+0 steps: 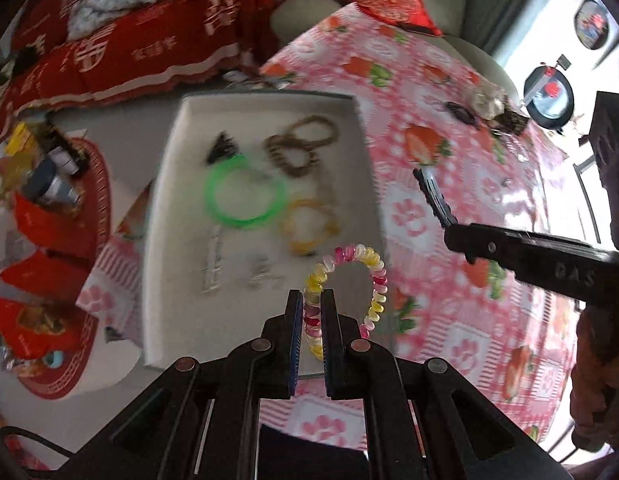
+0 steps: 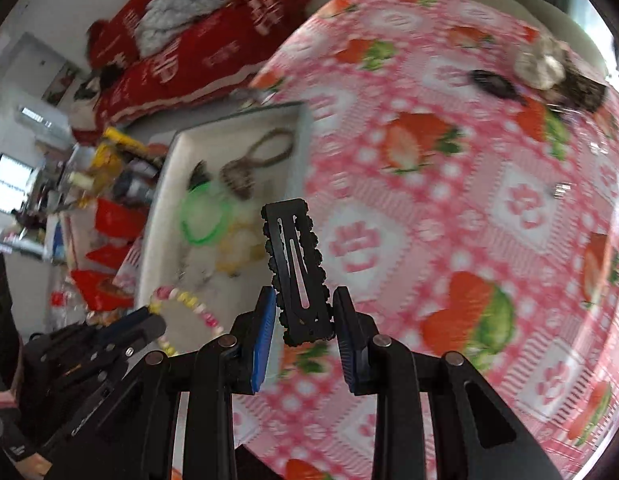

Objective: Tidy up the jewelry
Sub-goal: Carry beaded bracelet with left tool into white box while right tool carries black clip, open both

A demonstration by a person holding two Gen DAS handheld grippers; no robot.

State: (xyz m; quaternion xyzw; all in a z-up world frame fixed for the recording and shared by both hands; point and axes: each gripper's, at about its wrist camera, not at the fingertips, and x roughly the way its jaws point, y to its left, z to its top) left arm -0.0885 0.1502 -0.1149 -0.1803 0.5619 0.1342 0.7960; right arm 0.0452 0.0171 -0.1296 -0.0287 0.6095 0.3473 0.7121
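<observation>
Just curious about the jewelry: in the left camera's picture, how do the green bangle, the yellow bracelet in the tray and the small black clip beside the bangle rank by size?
1. Green bangle
2. Yellow bracelet
3. Small black clip

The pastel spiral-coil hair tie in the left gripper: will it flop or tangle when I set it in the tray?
The pastel spiral-coil hair tie arches up as a loop from the left gripper, so it is probably springy, not limp. It looks light and may bounce or roll on release. Its coils could snag the green ring in the white tray.
</observation>
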